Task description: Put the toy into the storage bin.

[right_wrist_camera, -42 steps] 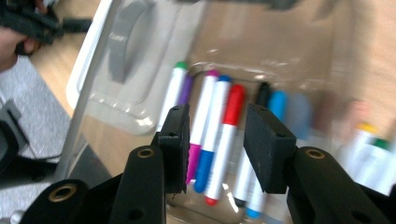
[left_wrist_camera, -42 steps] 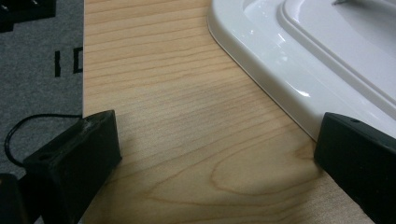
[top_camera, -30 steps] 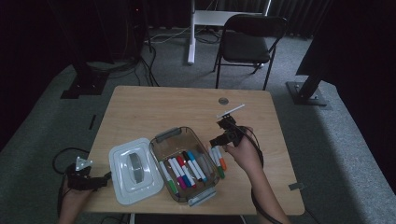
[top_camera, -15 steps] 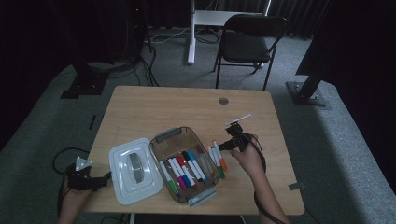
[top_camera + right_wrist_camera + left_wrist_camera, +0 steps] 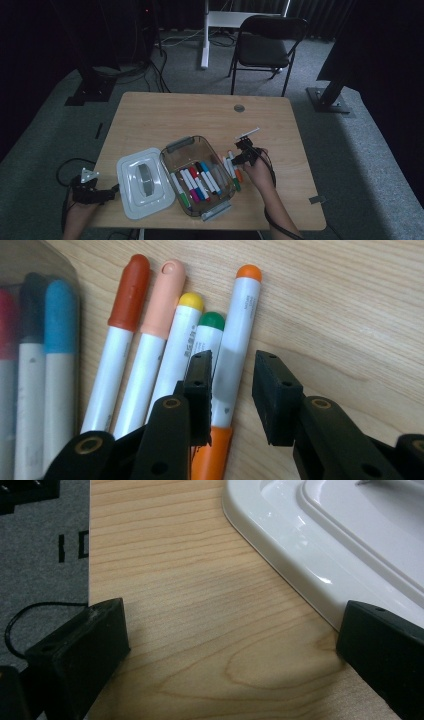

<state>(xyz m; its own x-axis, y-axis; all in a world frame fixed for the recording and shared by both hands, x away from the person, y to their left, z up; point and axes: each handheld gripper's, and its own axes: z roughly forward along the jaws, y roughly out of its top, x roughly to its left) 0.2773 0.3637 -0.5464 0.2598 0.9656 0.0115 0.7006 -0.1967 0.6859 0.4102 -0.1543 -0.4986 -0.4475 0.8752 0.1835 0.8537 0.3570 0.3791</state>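
The right gripper has just been closing, jaws straddling the orange marker, seemingly not yet pinching; left gripper gapes over the table.

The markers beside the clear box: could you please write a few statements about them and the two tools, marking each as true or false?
1. The right tool has its jaws on either side of the orange-capped marker. True; they have just been closing.
2. The orange-capped marker lies inside the clear box. False: it lies on the table, right of the box.
3. The white lid sits on the box. False: it lies on the table to the box's left.
4. The left tool is open, with nothing between its jaws. True.
5. A green-capped marker lies next to the orange-capped one. True.
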